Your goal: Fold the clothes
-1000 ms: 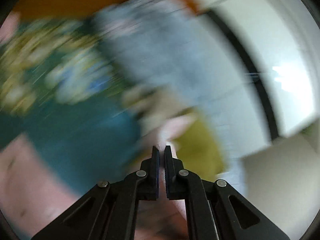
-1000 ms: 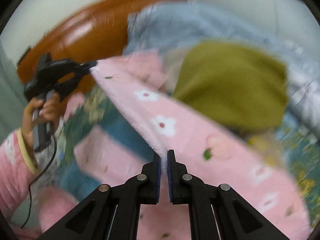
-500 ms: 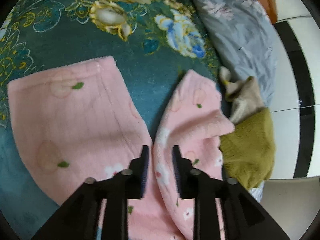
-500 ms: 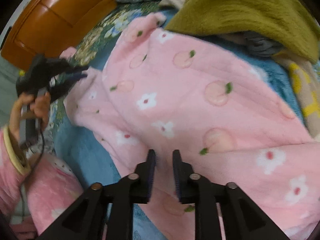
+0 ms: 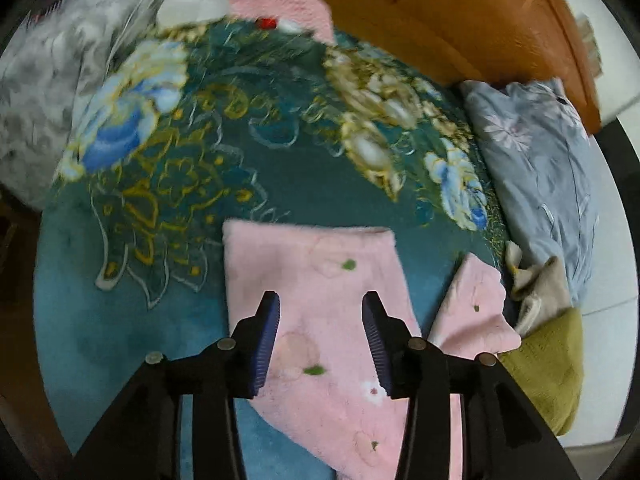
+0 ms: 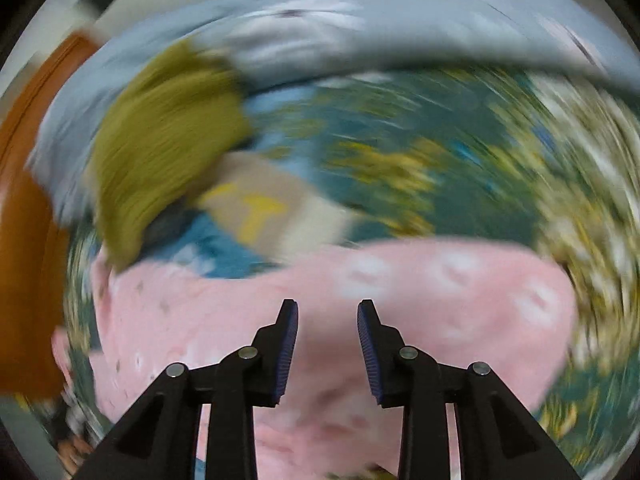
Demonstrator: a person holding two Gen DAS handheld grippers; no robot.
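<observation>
Landmark: pink fleece garment (image 5: 320, 320), soft napped pile printed with pale peaches, green leaves and small white flowers. It lies flat on a teal plush blanket (image 5: 248, 184) with gold and blue floral pattern, which covers the bed.

Left view: left tongs (image 5: 320, 308) stand apart, nothing between the ribbed blue pads (image 5: 267, 344); both black fingers sit over the garment's near panel. That panel ends in a straight hemmed edge on its far side. A second pink flap (image 5: 476, 312), pointed at its top, lies just right of the main panel, with a wedge of blanket showing between them. Right of the flap: a crumpled beige cloth (image 5: 536, 288) and an olive knit piece (image 5: 548, 376), coarse ribbed texture. Beyond those, a grey-blue floral quilt (image 5: 536, 160), smooth and wrinkled. Far beyond the garment, an orange-brown wooden headboard (image 5: 440, 12), glossy and curved. Another pink fleece item (image 5: 280, 4) lies at the blanket's far edge.

Right view: heavy motion blur. Right tongs (image 6: 327, 320) also apart, holding nothing, over the pink garment (image 6: 400, 288), whose rounded edge faces away. Beyond the garment to the left: olive knit (image 6: 160, 140) and a beige cloth with yellow marking (image 6: 260, 208). Finer detail cannot be told.
</observation>
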